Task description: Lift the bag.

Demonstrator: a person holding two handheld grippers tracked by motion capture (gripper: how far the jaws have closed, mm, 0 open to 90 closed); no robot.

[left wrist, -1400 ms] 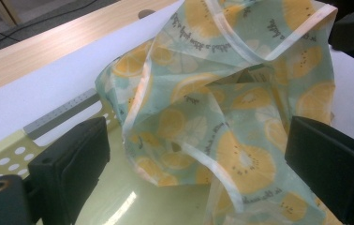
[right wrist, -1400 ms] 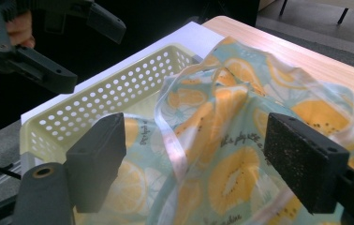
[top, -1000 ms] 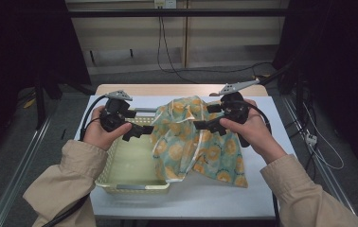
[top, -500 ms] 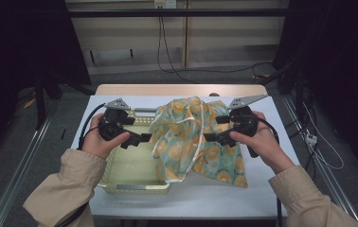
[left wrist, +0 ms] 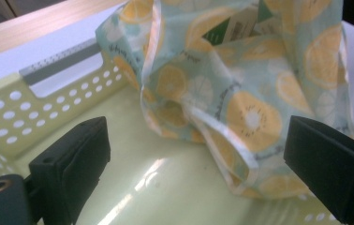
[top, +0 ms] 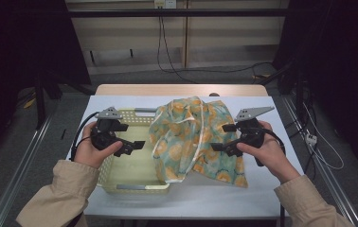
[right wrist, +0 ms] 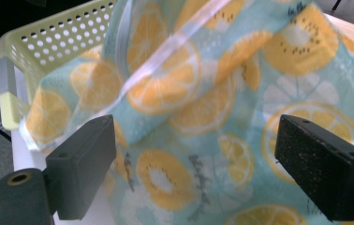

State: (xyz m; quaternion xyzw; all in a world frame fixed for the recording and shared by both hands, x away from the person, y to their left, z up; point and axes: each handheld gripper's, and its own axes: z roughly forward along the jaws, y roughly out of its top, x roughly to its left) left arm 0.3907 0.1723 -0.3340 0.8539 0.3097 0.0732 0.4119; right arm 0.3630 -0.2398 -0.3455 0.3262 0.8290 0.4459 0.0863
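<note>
Both grippers have let go of the cloth (top: 193, 137) and drawn apart from where they were a second ago, when they were pinching it between them over the basket (top: 120, 176). The left gripper (top: 137, 145) now hovers over the left half of the basket and the right gripper (top: 222, 146) sits out to the right, each with its jaws spread wide and nothing between them. I take that to mean the drop is done, though only partly, since the cloth lies heaped across the basket's right wall, half inside and half spilling onto the white table (top: 272, 189) (the near right corner trails well outside). It is thin, limp fabric, pale teal with orange citrus slices and a whitish hem, bunched in soft folds; the left gripper view shows a printed tag (left wrist: 233, 26) near the far edge.
</note>
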